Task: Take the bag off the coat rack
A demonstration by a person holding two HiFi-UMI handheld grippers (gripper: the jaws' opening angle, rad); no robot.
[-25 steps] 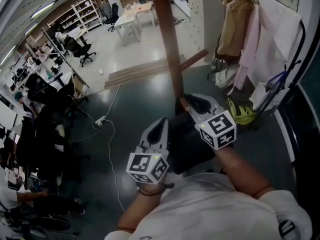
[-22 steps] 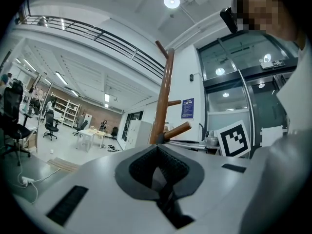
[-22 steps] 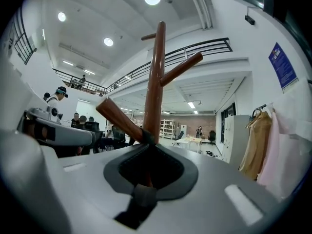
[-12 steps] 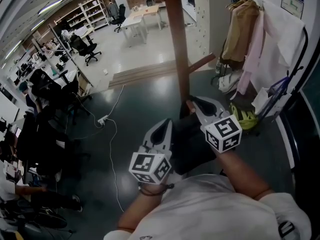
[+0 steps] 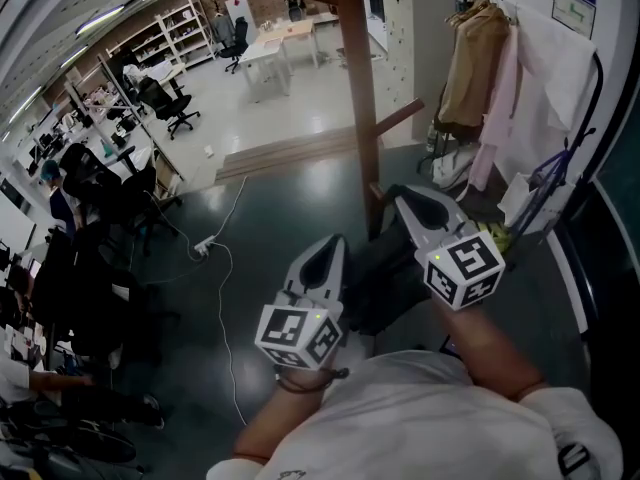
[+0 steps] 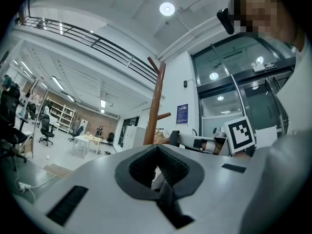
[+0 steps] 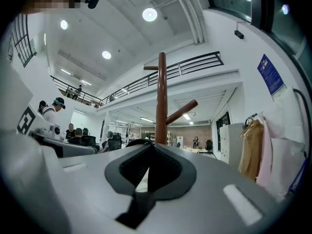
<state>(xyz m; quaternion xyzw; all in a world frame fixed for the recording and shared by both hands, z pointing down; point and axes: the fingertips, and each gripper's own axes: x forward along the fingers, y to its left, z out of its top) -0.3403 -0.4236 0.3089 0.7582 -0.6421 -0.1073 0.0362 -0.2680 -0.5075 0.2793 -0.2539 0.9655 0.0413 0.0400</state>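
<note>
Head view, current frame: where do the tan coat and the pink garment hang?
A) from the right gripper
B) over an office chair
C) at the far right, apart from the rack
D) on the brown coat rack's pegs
C: the tan coat and the pink garment hang at the far right, clear of the coat rack, whose upper pegs are bare.

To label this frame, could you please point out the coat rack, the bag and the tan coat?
Coat rack (image 5: 358,98): head view, its pole.
Bag (image 5: 385,273): head view, its black body.
Tan coat (image 5: 476,60): head view, its front.
</note>
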